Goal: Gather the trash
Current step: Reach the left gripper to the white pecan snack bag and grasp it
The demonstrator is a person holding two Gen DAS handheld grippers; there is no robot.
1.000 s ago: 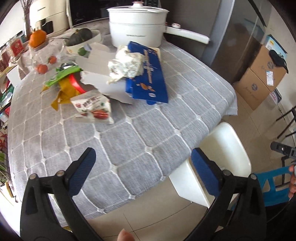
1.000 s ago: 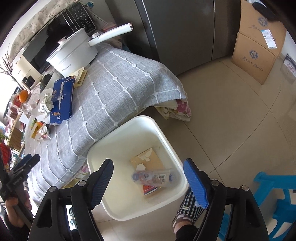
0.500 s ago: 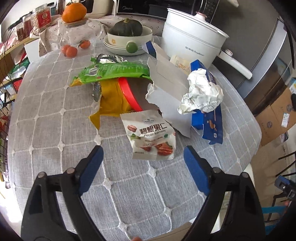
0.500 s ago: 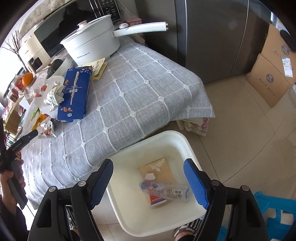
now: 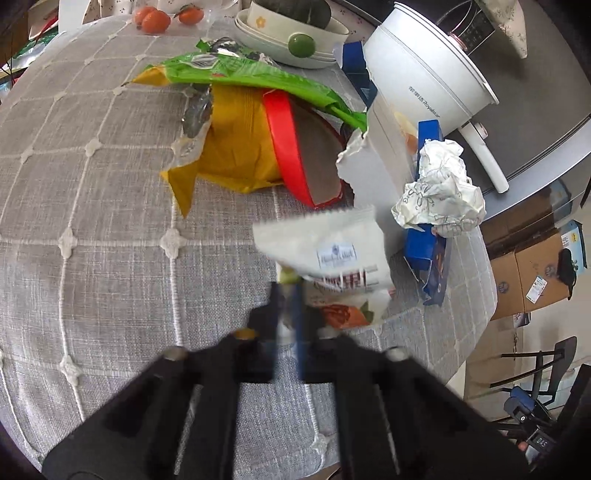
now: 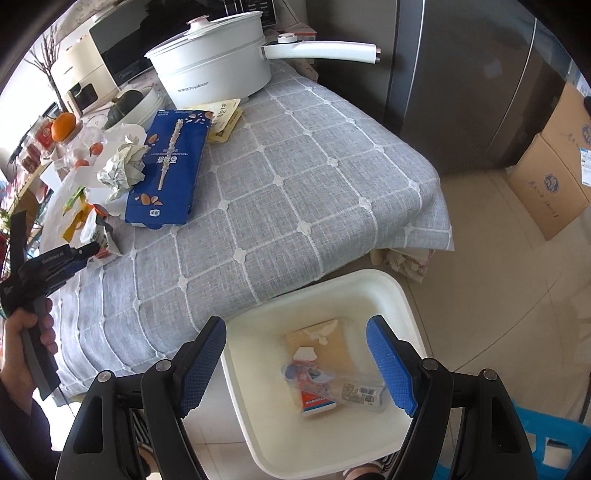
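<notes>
My left gripper point(image 5: 286, 295) points down at the grey-clothed table point(image 5: 110, 221), its jaws closing tight on the near edge of a white pecan snack packet point(image 5: 332, 254), which tilts up off the cloth. The right wrist view shows this gripper point(image 6: 92, 251) at the far left, on the packet point(image 6: 101, 236). Behind lie a green wrapper point(image 5: 236, 72), a yellow bag point(image 5: 232, 147), a red-rimmed lid point(image 5: 284, 147), crumpled paper point(image 5: 439, 192) and a blue box point(image 5: 428, 266). My right gripper point(image 6: 295, 354) hangs open and empty over the white bin point(image 6: 369, 275).
A cardboard piece point(image 6: 317, 343) and a plastic bottle point(image 6: 343, 387) lie in the bin. At the table's back are a white pot point(image 6: 214, 70), a bowl with a squash point(image 5: 291, 37) and tangerines point(image 5: 155, 20). Cardboard boxes point(image 6: 554, 177) and a blue stool point(image 6: 535, 443) stand on the floor.
My left gripper came down over the table to the pecan packet and went from wide open to shut on its edge, tipping it up. My right gripper shifted sideways over the bin, still open.
</notes>
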